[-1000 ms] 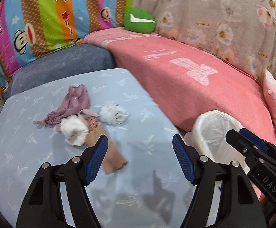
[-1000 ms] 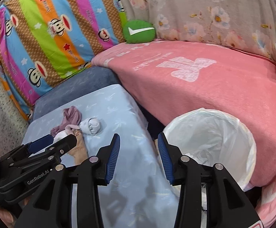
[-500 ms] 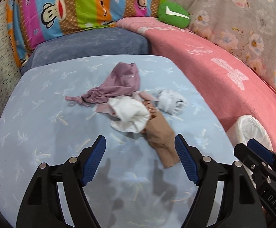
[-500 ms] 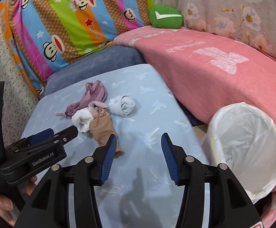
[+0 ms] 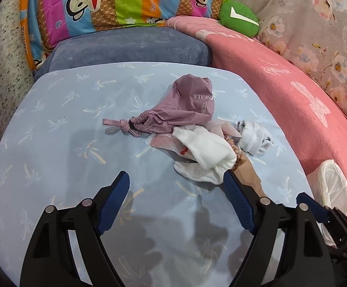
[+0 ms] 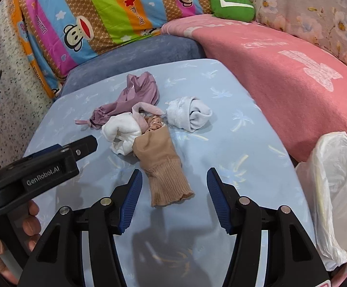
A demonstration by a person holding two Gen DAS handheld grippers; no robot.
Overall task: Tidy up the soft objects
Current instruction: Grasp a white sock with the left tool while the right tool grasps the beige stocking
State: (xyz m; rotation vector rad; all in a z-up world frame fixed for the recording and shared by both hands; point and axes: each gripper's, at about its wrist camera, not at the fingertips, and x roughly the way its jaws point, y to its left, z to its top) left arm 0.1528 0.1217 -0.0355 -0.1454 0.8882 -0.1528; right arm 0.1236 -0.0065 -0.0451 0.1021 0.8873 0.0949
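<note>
**Right wrist view: both tools spread over the sock pile, nothing grabbed yet**

Right wrist view has the best overall layout. The tabletop (image 6: pixel 221 88) under its light blue cloth carries a small clump of soft stuff toward the far side, and the bin lined with a white bag (image 6: pixel 338 191) sits just off the tabletop's right edge, probably so things can be dropped straight in.

In the clump: a mauve drawstring pouch (image 6: pixel 137 93) farthest back, a tan sock (image 6: pixel 161 165) stretched toward the near edge, a white sock (image 6: pixel 123 131) touching its left side, and a rolled pale sock (image 6: pixel 189 114) just apart to the right.

The right tool (image 6: pixel 172 196) is released, jaws spread either side of the tan sock's cuff, so I'd guess that goes first. The left tool (image 5: pixel 176 201) is spread wide too, empty.

The left wrist view adds lettering on the pouch and its knotted cord, plus a pink piece (image 5: pixel 164 141) under the white sock.
</note>
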